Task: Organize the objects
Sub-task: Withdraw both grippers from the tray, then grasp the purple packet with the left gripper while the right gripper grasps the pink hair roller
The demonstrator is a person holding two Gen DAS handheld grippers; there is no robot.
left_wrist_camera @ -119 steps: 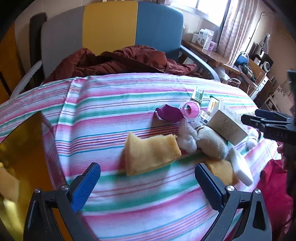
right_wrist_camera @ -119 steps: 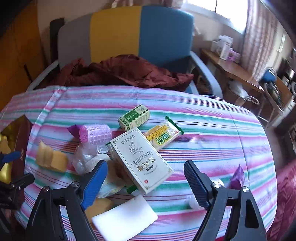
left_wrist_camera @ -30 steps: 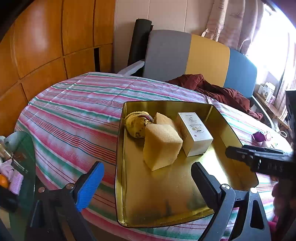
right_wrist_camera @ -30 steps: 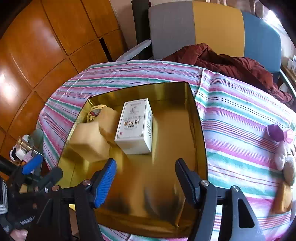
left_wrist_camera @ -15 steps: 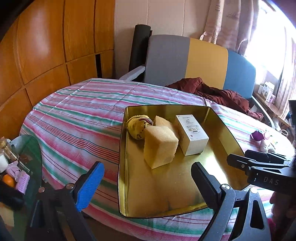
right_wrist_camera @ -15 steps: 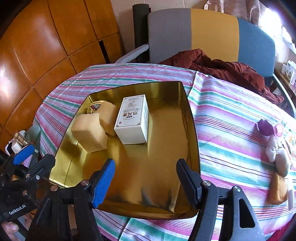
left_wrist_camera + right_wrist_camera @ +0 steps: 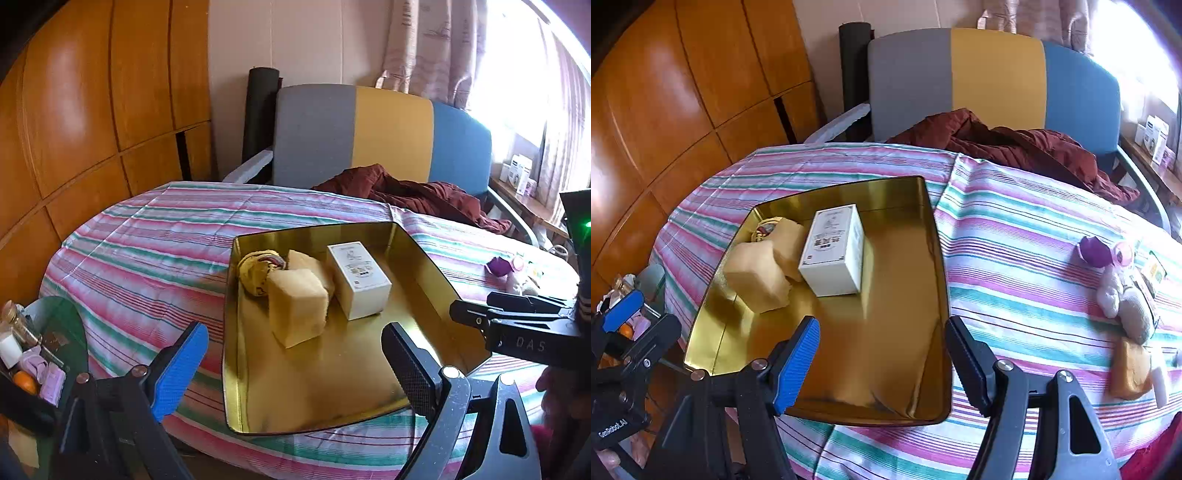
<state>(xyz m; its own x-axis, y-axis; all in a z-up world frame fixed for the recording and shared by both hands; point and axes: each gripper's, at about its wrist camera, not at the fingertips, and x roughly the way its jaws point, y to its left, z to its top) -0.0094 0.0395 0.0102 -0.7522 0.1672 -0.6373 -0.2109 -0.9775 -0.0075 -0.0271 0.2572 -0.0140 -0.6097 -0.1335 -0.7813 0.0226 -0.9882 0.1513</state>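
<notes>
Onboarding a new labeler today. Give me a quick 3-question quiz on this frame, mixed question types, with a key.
1. True or false: the white box lies inside the gold tray.
2. Multiple choice: the right gripper is (A) shut on a sponge, (B) open and empty, (C) shut on the tray rim.
3. Fill in: the purple item rests on the striped ____, outside the tray.

Key
1. True. It sits beside the yellow sponges.
2. B. Its jaws stand apart with nothing between them; the left gripper is open too.
3. Tablecloth.
</notes>
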